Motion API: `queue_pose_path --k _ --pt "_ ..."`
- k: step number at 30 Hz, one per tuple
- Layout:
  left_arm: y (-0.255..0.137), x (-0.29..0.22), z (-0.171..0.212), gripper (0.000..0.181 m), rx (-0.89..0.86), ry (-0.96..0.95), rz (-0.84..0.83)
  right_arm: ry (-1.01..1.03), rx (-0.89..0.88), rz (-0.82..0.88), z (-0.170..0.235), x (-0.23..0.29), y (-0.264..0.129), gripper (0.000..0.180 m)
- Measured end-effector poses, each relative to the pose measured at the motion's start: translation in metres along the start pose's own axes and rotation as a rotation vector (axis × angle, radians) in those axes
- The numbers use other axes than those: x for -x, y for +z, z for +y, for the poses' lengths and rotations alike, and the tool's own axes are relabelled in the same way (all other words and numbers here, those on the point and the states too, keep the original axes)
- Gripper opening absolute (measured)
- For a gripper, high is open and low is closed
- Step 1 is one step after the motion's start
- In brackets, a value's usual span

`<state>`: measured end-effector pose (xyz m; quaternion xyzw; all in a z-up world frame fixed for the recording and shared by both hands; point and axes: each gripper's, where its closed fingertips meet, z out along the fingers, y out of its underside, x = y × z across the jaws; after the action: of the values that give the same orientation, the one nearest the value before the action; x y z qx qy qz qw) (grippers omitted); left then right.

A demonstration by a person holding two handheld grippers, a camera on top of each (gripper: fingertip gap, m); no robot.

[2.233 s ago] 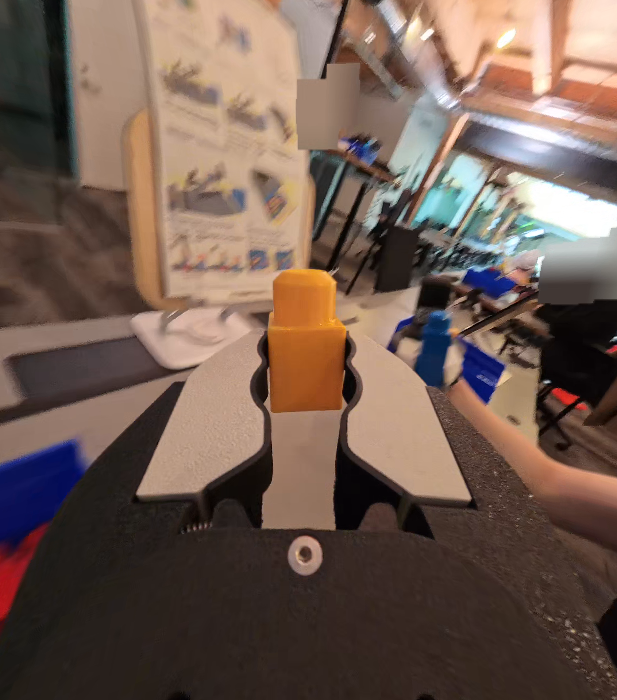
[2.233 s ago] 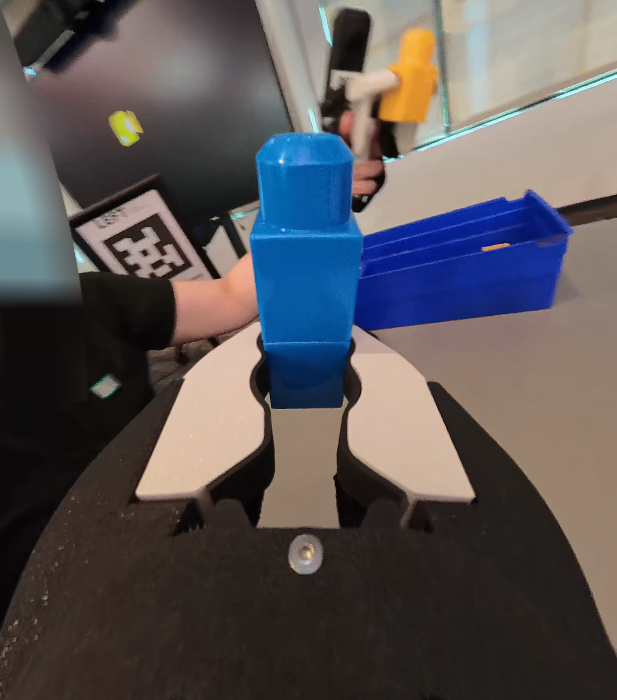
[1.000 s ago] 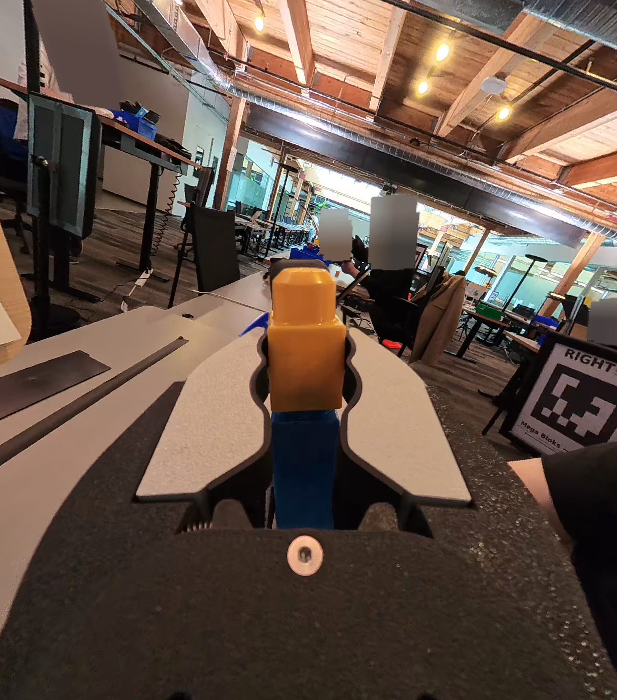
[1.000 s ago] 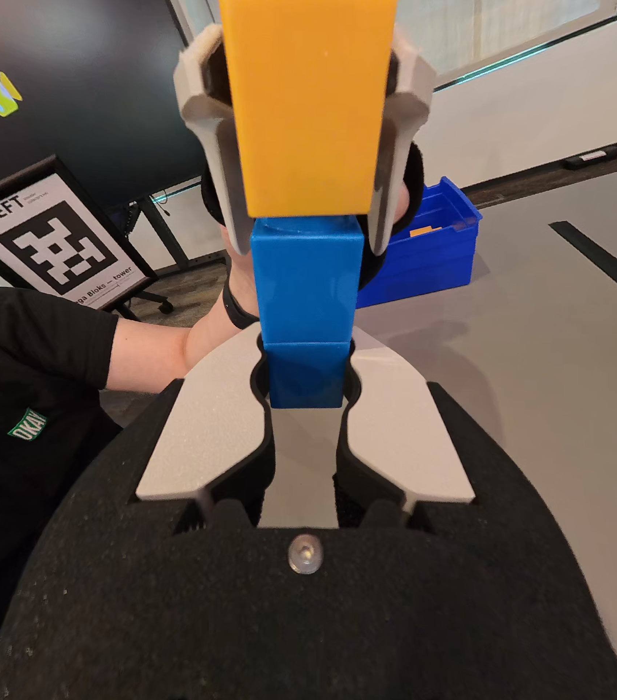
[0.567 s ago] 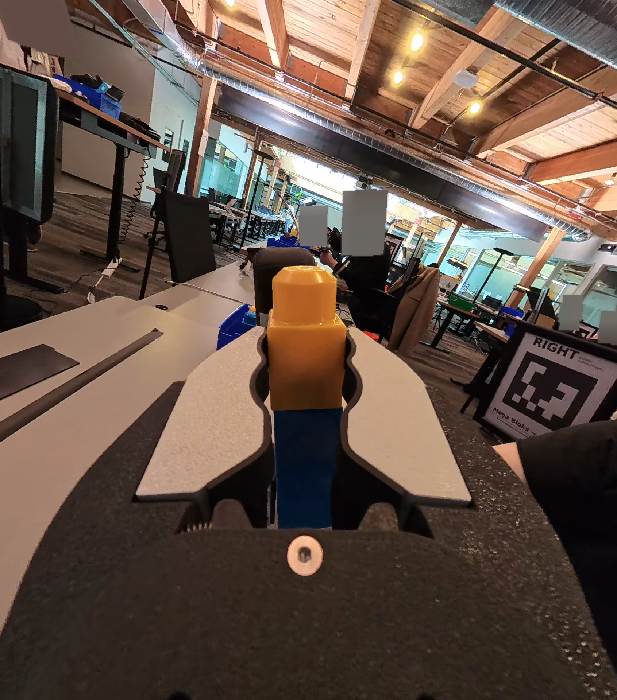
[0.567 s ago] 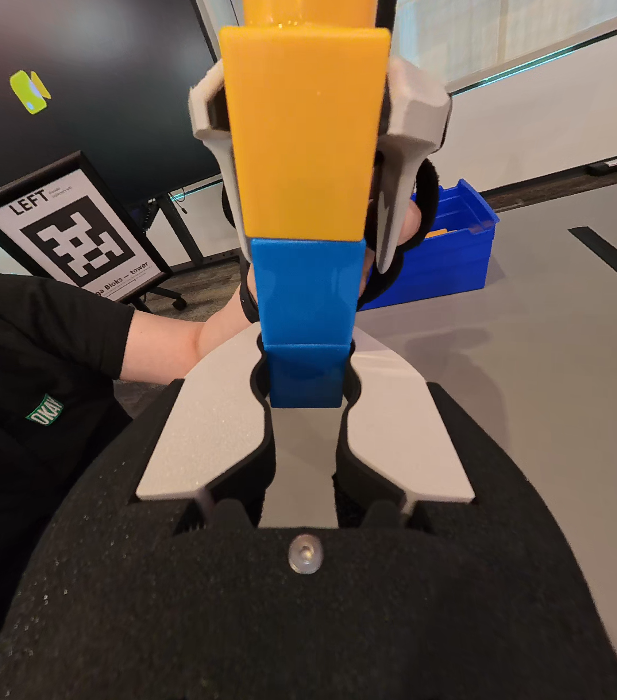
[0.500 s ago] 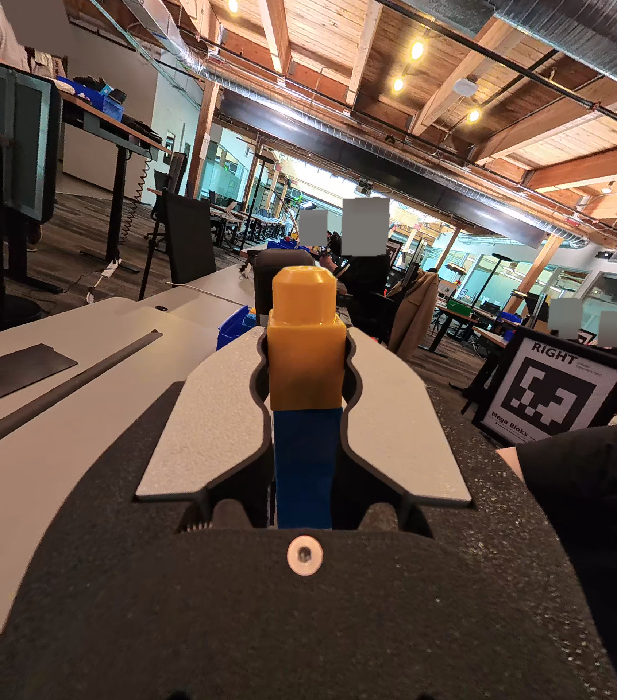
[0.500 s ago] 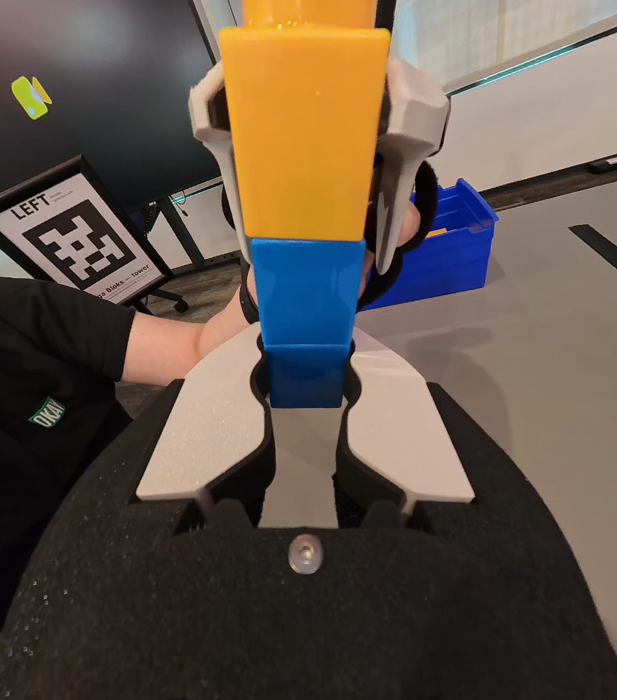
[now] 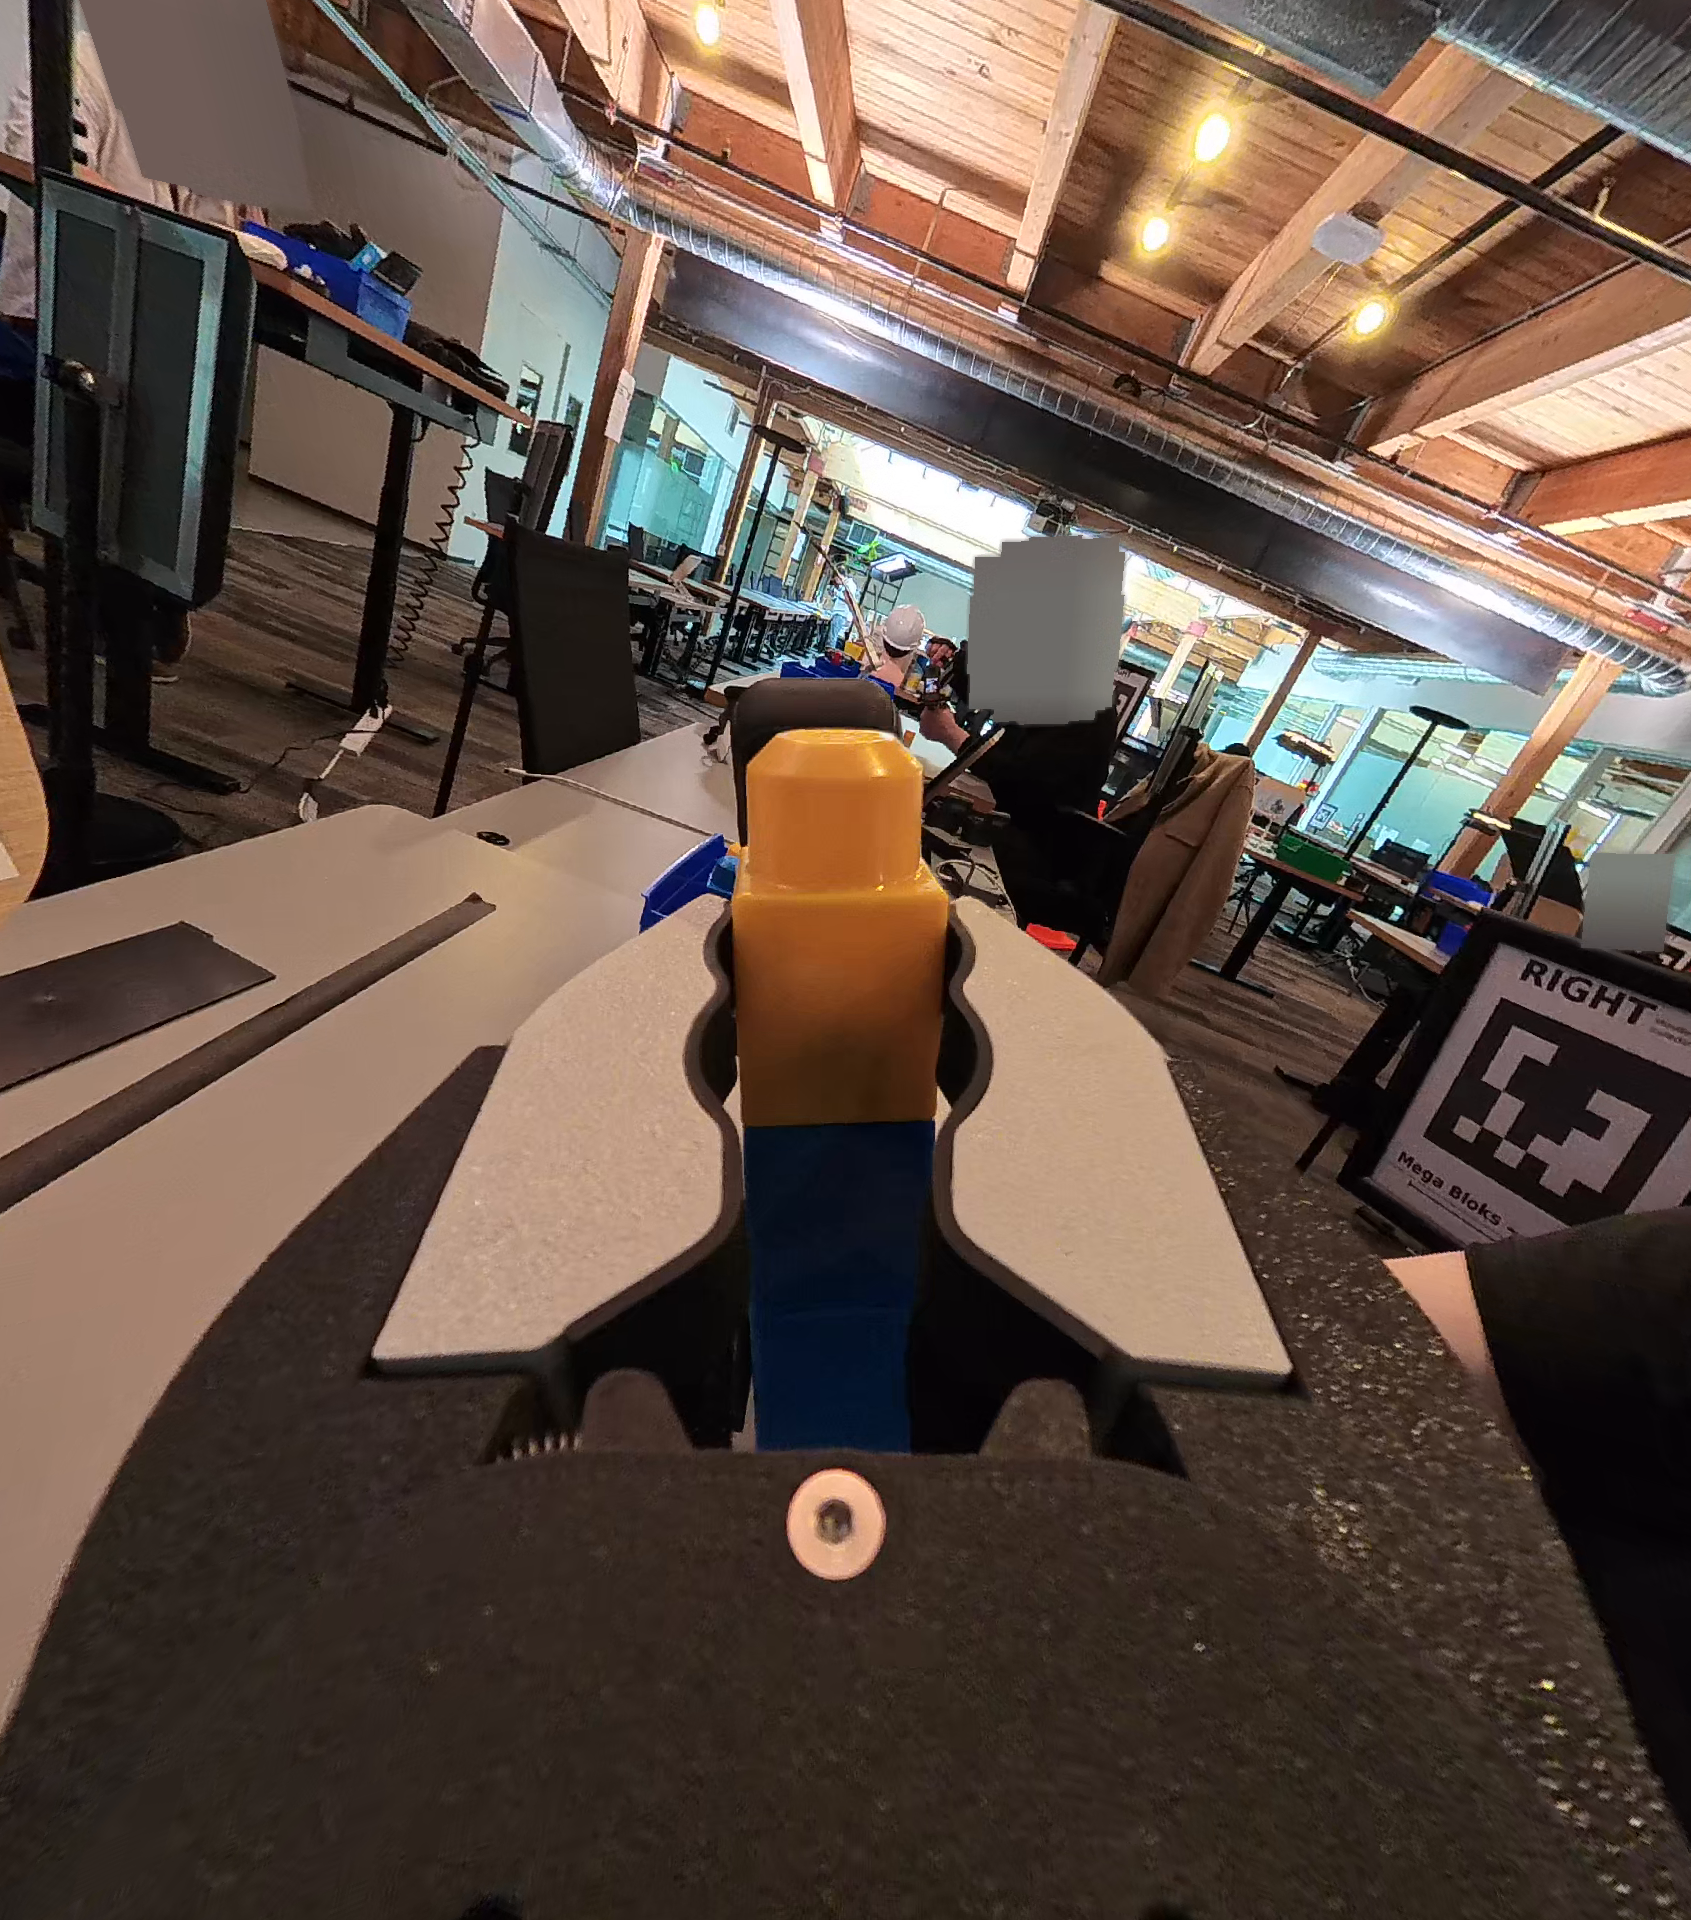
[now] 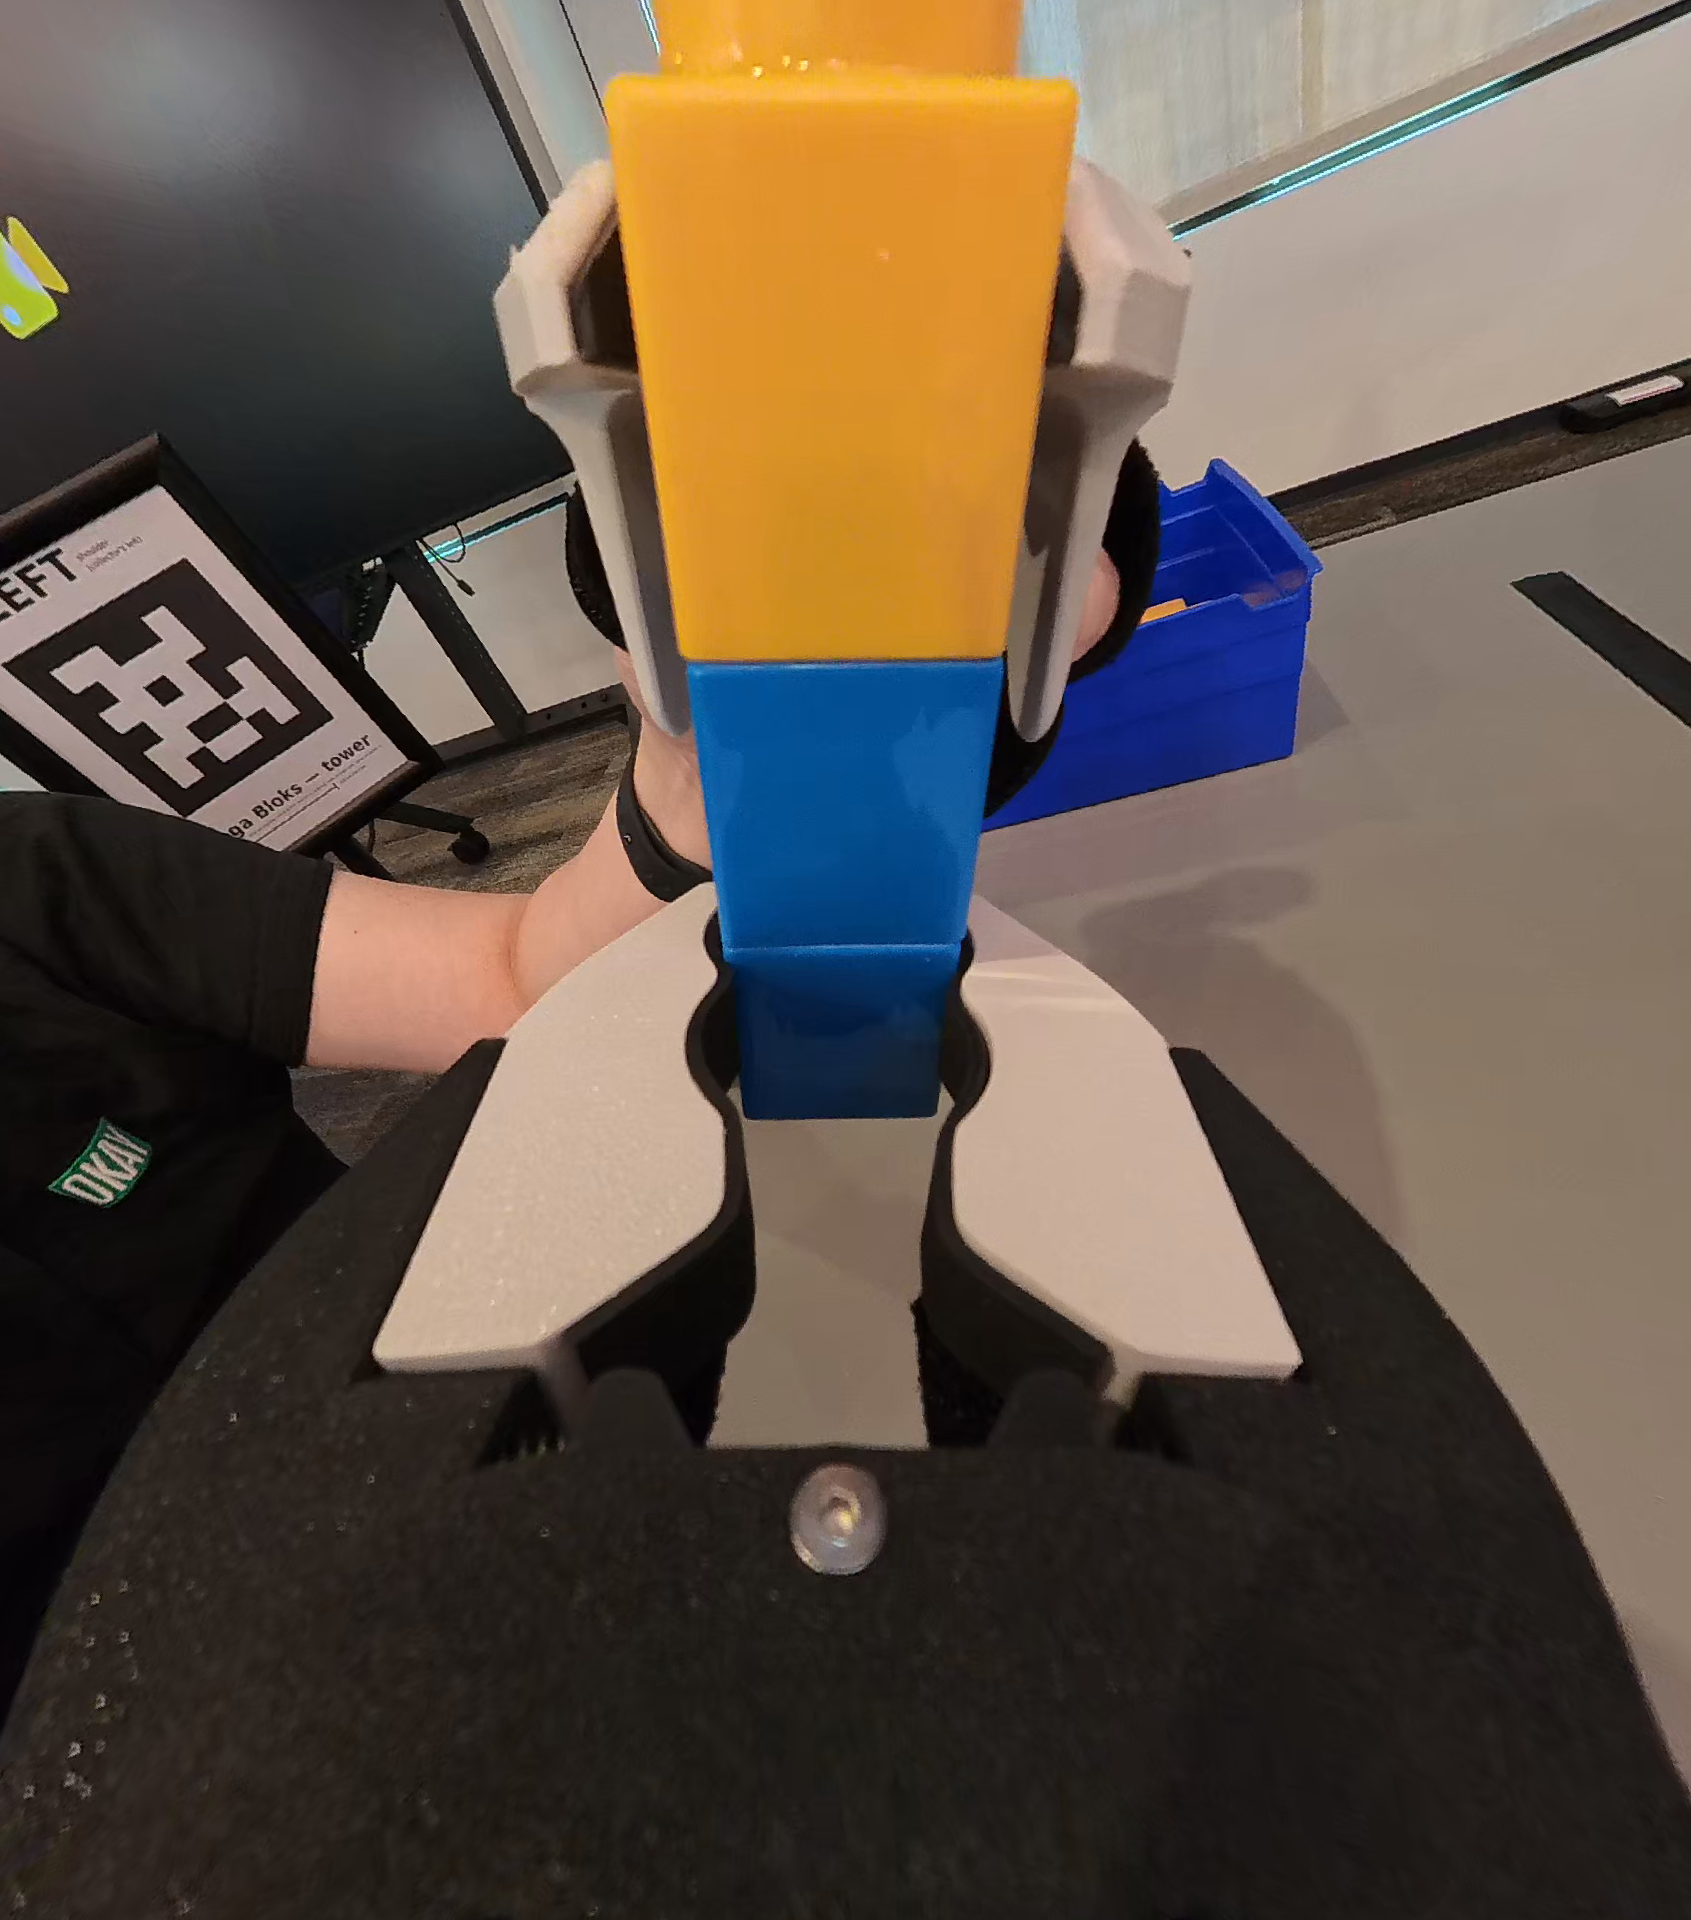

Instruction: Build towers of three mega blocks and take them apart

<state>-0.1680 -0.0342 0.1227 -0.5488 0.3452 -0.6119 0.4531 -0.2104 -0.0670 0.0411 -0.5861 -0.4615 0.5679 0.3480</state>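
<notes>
A tower of three blocks is held in the air between both grippers. My left gripper (image 9: 839,997) is shut on the orange block (image 9: 836,935), which sits on top; the blue block (image 9: 833,1278) below it runs back between my fingers. In the right wrist view my right gripper (image 10: 839,1029) is shut on the lower blue block (image 10: 836,1034). A second blue block (image 10: 841,800) sits on it and the orange block (image 10: 841,364) is seated flush on that, gripped by the left gripper's grey fingers (image 10: 1106,343).
A blue bin (image 10: 1205,644) stands on the grey table (image 10: 1443,935) behind the tower; its edge also shows in the left wrist view (image 9: 680,883). Framed marker signs stand at each side (image 10: 166,686) (image 9: 1568,1101). A person's arm (image 10: 425,966) reaches across at left.
The two grippers came together and the orange block went down onto the blue stack until flush. Over the last half second nothing has visibly moved.
</notes>
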Motion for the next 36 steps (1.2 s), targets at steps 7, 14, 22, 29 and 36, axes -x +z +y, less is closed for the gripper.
queue_pose_path --k 7,14,22,29,36 --pt "-0.005 -0.002 -0.008 0.036 -0.057 -0.094 0.059 0.033 -0.041 -0.042 -0.007 0.007 0.0 0.046" --pt "-0.006 0.0 -0.001 0.036 -0.001 -0.067 0.033 -0.018 -0.136 0.094 -0.03 -0.001 -0.018 0.061" --pt "0.002 -0.005 0.009 0.036 0.054 -0.021 0.017 -0.012 -0.099 0.099 -0.026 0.0 -0.016 0.036" --pt "-0.008 -0.016 -0.006 0.064 0.023 -0.025 0.026 0.012 -0.131 -0.106 -0.023 0.018 -0.028 0.036" --pt "-0.038 -0.027 -0.035 0.061 -0.051 0.067 -0.001 -0.157 -0.214 -0.062 -0.053 0.05 -0.08 0.036"
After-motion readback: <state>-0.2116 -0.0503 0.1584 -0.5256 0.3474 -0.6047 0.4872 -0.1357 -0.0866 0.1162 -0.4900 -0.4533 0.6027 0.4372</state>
